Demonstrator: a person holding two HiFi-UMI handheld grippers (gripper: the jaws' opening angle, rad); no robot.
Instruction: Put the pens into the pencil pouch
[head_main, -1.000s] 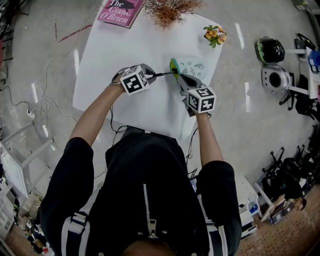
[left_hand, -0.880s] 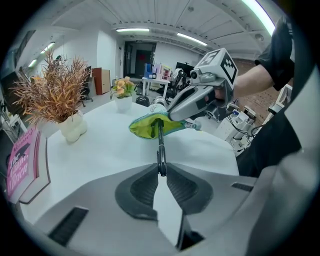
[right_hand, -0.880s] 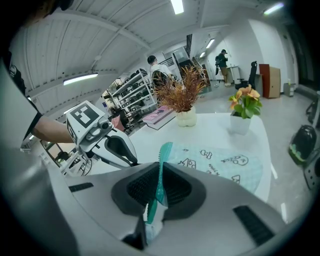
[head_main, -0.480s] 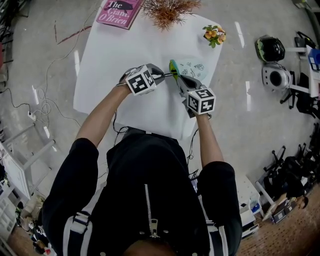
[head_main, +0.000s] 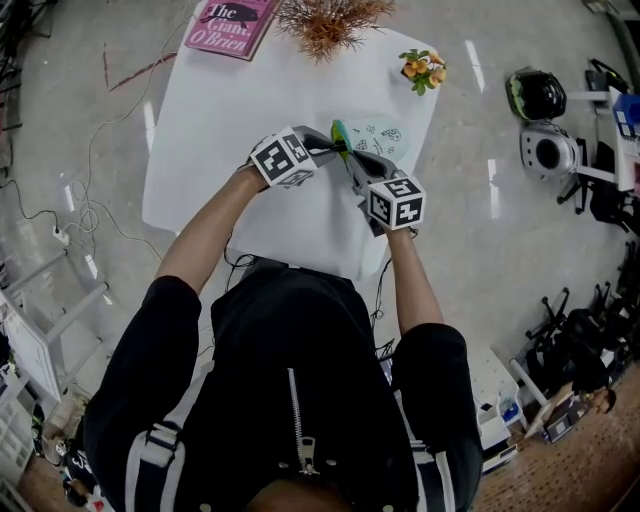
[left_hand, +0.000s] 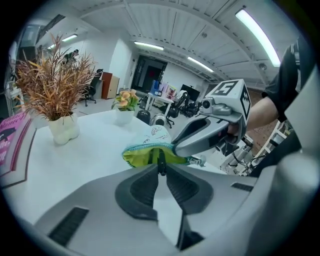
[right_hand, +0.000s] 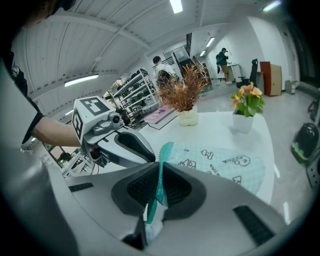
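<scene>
There is one pencil pouch (head_main: 386, 134) on the white surface (head_main: 215, 120), near its far right corner. The pouch is light blue-green with small drawings, and its open mouth shows a yellow-green lining. The mouth end is lifted a little, and the rest of the pouch lies flat.

Two grippers meet at this mouth. The left gripper (left_hand: 161, 171) has its fingers almost together on one thin dark pen (left_hand: 161, 163). The pen points forward along the fingers, and its tip is at the opening of the pouch. I can see only this one pen.

The right gripper (right_hand: 158, 189) has its fingers closed on the teal edge of the pouch, which stands upright between them. In the head view both grippers come together over the mouth, the left one from the left and the right one from below.

At the far edge of the surface there are one pink book (head_main: 228, 22), one dried brown plant (head_main: 325, 18) in a white pot, and one small pot of orange flowers (head_main: 422, 66). All three are well apart from the pouch.
</scene>
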